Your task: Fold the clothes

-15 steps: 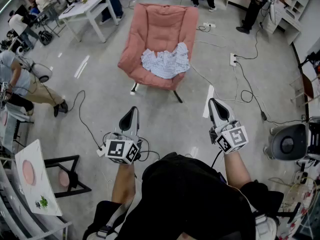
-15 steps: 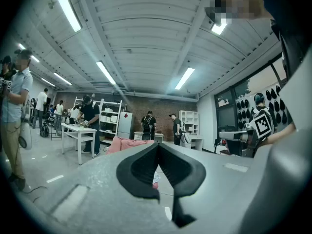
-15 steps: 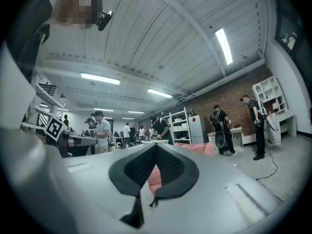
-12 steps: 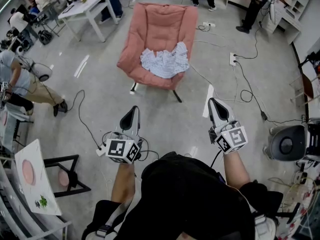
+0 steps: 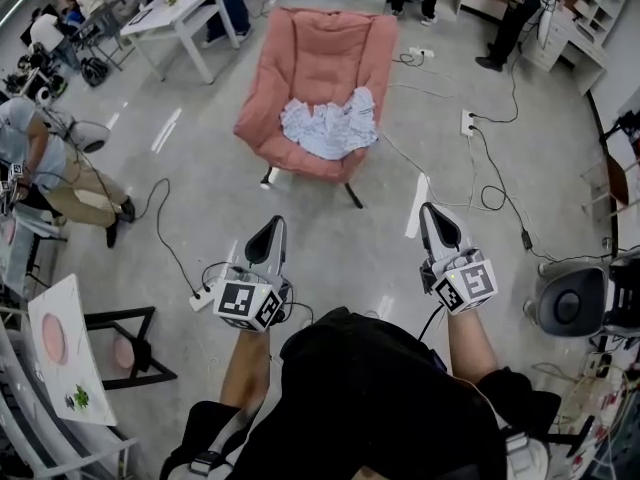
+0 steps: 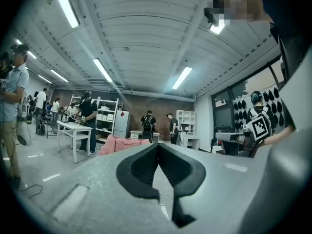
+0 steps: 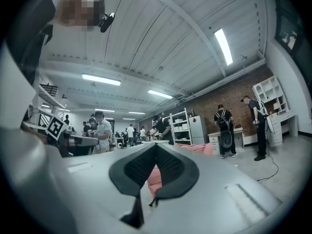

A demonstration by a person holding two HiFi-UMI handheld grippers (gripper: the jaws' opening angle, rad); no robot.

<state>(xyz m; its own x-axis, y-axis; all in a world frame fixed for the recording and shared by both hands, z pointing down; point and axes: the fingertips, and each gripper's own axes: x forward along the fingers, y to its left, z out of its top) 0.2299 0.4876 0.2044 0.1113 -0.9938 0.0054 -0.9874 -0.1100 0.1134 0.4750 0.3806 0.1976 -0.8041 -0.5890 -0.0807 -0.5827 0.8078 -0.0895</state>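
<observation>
Clothes (image 5: 328, 126): a crumpled white patterned garment, unfolded, lay on the seat of the pink chair (image 5: 318, 58) in the upper middle of the head view, draped toward the seat's front edge. Nothing touched it. Both grippers were well apart from it, held out over bare floor (image 5: 330, 238) nearer the person, with the chair ahead of and between them. Left gripper (image 5: 270, 228): jaws pressed together, the pads met along their length in the left gripper view, nothing between them, nothing touched. It pointed level toward the chair, with its marker cube (image 5: 247, 305) at the wrist end. Right gripper (image 5: 432, 214): jaws likewise closed tip to tip in the right gripper view, empty, touching nothing, level, with its marker cube (image 5: 466, 283) behind. The two grippers were side by side, roughly parallel and not touching each other. The person's forearms and black top (image 5: 370, 388) filled the bottom of the head view. The chair's dark metal legs (image 5: 355, 193) stood on the grey floor. Cables (image 5: 490, 183) ran across the floor to the right of the chair, past a white power strip (image 5: 466, 120). A white table (image 5: 185, 13) stood at upper left with people beside it. A person in tan trousers (image 5: 60, 183) was at the left edge. A white board with pink discs (image 5: 65, 353) sat at lower left. A round grey device (image 5: 570, 306) stood at the right edge. Both gripper views showed ceiling strip lights, shelving and several people standing at the far brick wall.
</observation>
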